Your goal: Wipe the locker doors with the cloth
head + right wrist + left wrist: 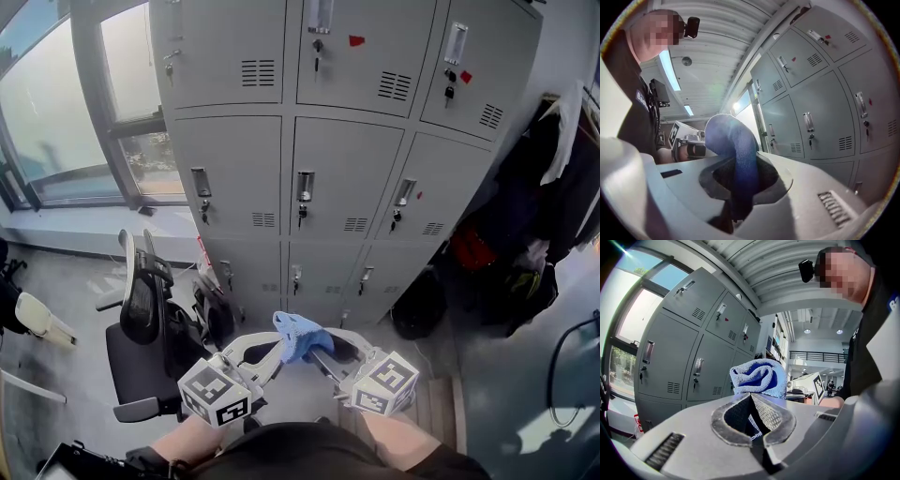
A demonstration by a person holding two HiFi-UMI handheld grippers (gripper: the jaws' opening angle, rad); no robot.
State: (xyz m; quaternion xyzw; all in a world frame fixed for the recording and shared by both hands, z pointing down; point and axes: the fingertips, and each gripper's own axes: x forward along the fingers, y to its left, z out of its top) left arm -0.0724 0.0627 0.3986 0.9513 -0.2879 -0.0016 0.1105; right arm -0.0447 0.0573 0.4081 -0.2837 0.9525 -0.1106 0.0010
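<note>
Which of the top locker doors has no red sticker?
The top-left door, nearest the window. The top-middle door and top-right door each show a red mark.

At 12 o'clock edge, top locker row [319,47] is cut off. Ends of cloth [298,336] are buried in jaws of left gripper [270,352] & right gripper [326,354]. At 3 o'clock, hanging clothes [553,178] run off-frame. Detail on red door tags [356,40] is too small to tell.

Cloth [298,336] btwn L gripper [270,351] & R gripper [323,353]; lockers [347,150] ahead, chair [141,323] left of them.
</note>
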